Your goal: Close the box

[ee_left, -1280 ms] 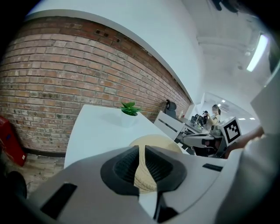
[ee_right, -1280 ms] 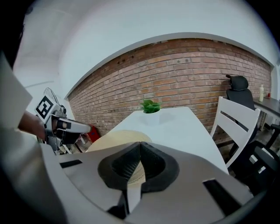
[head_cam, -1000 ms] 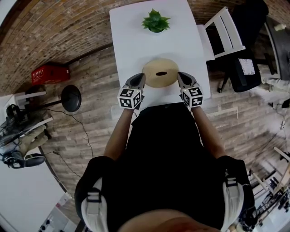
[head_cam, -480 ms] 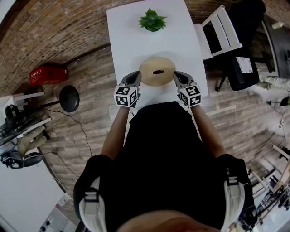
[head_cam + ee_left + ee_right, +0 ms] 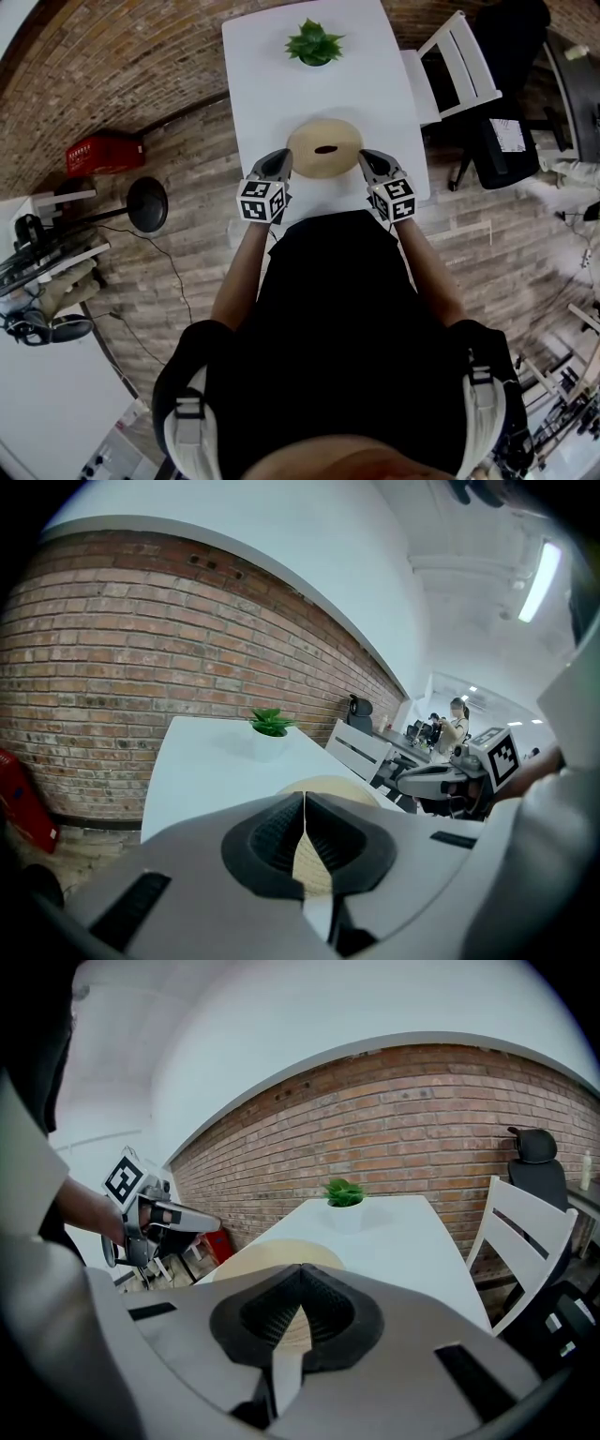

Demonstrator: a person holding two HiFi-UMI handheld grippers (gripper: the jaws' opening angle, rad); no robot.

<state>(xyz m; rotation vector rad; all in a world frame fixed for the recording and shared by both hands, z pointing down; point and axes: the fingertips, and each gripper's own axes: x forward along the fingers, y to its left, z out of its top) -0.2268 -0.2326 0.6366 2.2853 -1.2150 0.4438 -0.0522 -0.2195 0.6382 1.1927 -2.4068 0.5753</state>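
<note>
Head view: a round tan box [image 5: 324,148] sits near the front edge of the white worktop [image 5: 281,80]. The left gripper [image 5: 281,158] and right gripper [image 5: 364,157] flank it closely, both with jaws pressed together and holding nothing.

No legible words or numbers, coded square markers [image 5: 262,200] on left claw [image 5: 281,159], right claw [image 5: 365,159]

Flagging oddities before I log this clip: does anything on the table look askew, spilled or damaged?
Nothing stands out. The round tan box sits flat on the white table, the potted plant stands upright beyond it, and the left gripper and right gripper flank it, shut and empty.
</note>
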